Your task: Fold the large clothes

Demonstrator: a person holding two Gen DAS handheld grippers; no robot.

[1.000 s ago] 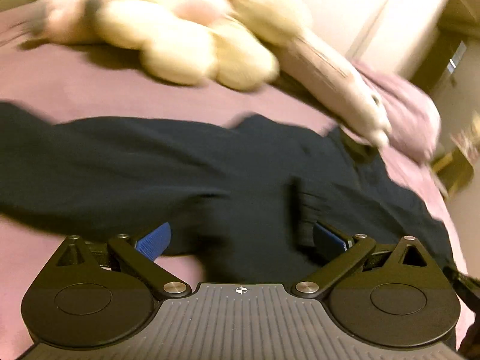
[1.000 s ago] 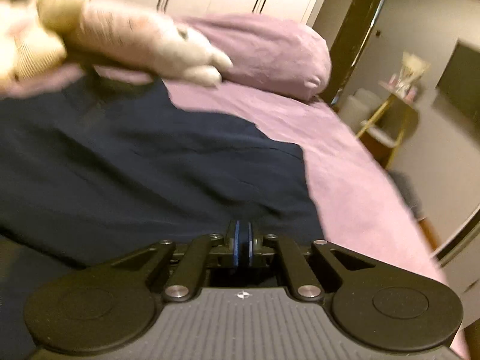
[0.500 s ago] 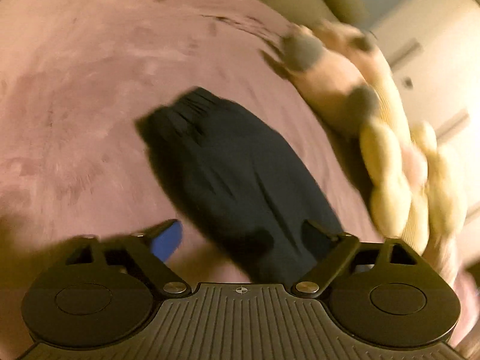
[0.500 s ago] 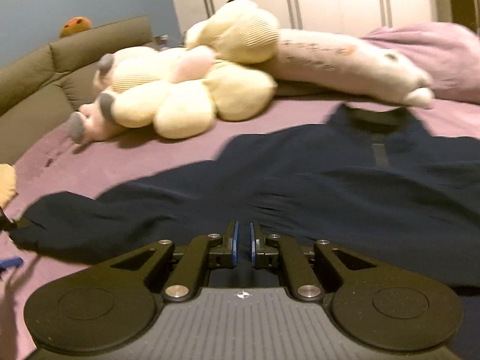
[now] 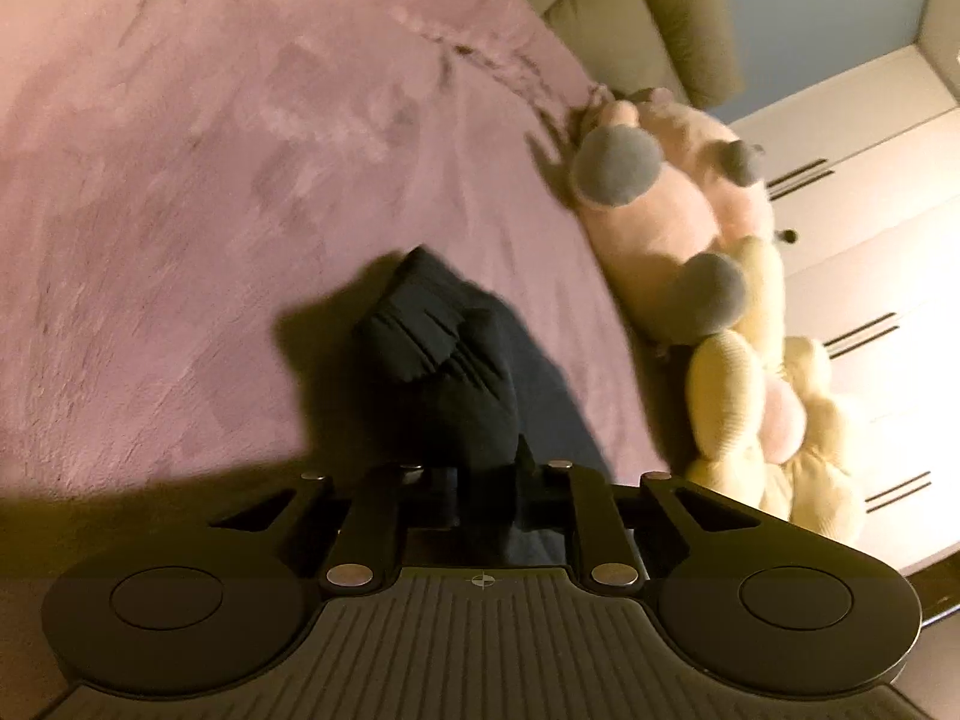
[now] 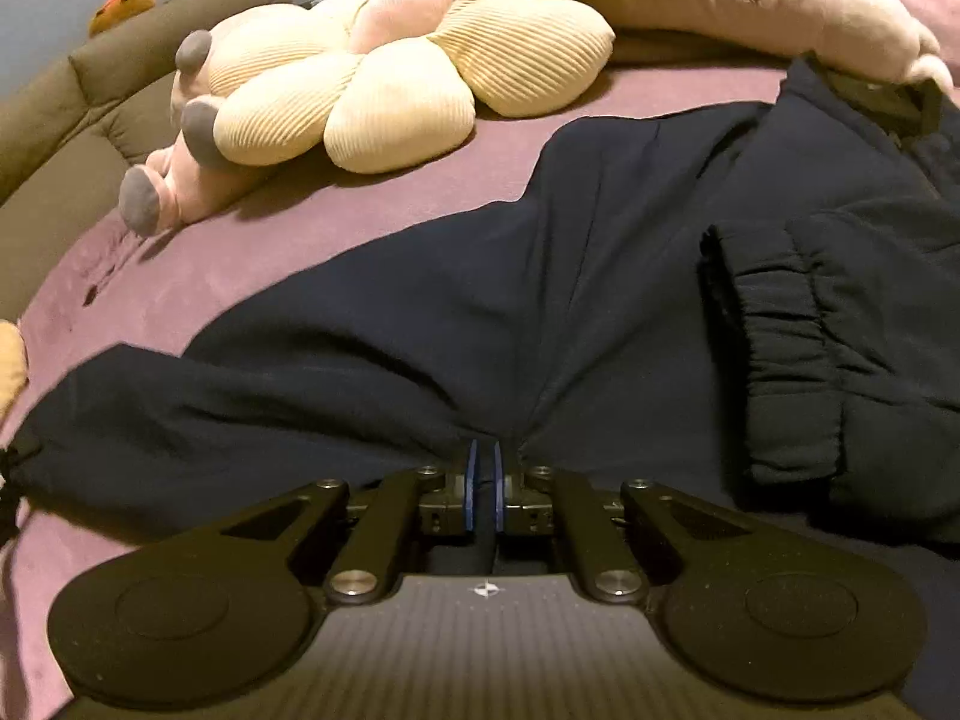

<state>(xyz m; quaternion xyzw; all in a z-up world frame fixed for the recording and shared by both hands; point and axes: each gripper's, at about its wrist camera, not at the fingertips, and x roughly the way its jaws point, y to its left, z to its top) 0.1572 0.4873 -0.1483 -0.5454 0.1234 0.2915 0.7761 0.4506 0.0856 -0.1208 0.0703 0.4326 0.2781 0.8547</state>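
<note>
Clearly the dark jacket (image 6: 540,276) is soft, thick and floppy: it sags and bunches wherever it is lifted, so I judge it light enough to carry but prone to drag and unfold unless I hold it by firm edges, namely the elastic cuffs, the hem or a seam. It lies spread across the purple bedspread (image 5: 210,180), collar toward the plush toys (image 6: 360,90), one sleeve already laid over the body with its gathered cuff (image 6: 774,354) on the chest.

My left gripper (image 5: 487,498) is clenched on the other sleeve (image 5: 474,396); the fabric rises straight out from between the jaws and its ribbed cuff flops forward just beyond them, above the bedspread. My right gripper (image 6: 482,495) is pinched on the jacket's near edge, creases fanning away from the blue pads (image 6: 471,492), with the body of the garment stretching ahead and to both sides. A sofa back (image 5: 648,6) and wardrobe doors (image 5: 870,240) stand beyond the bed.
</note>
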